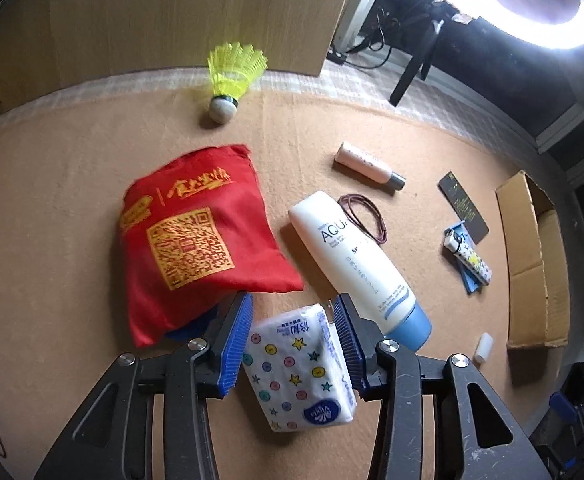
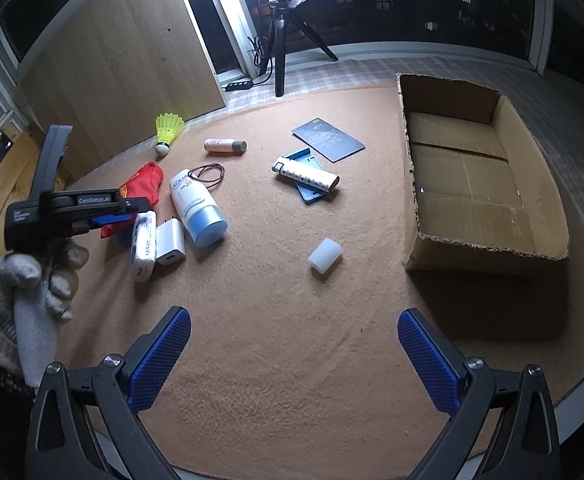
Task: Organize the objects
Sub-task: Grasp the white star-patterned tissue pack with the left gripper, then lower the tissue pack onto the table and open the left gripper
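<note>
A white tissue pack printed with stars and dots lies between the blue pads of my left gripper, and both pads touch its sides. In the right wrist view the tissue pack stands on edge under that left gripper, held by a gloved hand. My right gripper hangs open over bare brown mat, nothing between its fingers. An open cardboard box sits to the right.
Around the pack lie a red bag, a white lotion tube, a white charger, a hair band, a pink tube, a yellow shuttlecock, a patterned lighter, a dark card and a small white cylinder.
</note>
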A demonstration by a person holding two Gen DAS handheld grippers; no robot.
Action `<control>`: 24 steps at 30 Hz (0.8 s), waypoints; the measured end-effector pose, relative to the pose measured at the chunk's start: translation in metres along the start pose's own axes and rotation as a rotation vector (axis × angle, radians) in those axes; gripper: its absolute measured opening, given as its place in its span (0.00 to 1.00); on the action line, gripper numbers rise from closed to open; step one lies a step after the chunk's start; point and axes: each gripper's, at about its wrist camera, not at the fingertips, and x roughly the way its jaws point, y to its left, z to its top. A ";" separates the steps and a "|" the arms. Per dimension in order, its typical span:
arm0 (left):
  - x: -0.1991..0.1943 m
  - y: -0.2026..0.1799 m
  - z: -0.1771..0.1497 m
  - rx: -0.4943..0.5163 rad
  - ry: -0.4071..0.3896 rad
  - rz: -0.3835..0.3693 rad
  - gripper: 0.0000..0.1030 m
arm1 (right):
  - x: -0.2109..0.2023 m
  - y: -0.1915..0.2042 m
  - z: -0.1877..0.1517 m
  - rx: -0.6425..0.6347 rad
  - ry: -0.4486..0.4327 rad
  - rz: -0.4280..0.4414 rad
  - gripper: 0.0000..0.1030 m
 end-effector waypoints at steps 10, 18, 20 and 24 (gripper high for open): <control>0.001 -0.001 -0.029 0.029 0.037 -0.041 0.40 | -0.001 0.010 -0.003 -0.023 0.005 0.012 1.00; -0.006 -0.005 -0.072 0.027 0.059 -0.083 0.40 | 0.003 0.024 -0.003 -0.059 0.007 0.030 1.00; -0.005 -0.010 -0.085 0.045 0.078 -0.118 0.40 | 0.006 0.027 -0.004 -0.065 0.010 0.032 1.00; -0.007 -0.010 -0.100 0.053 0.072 -0.111 0.40 | 0.008 0.031 -0.004 -0.090 -0.002 0.045 1.00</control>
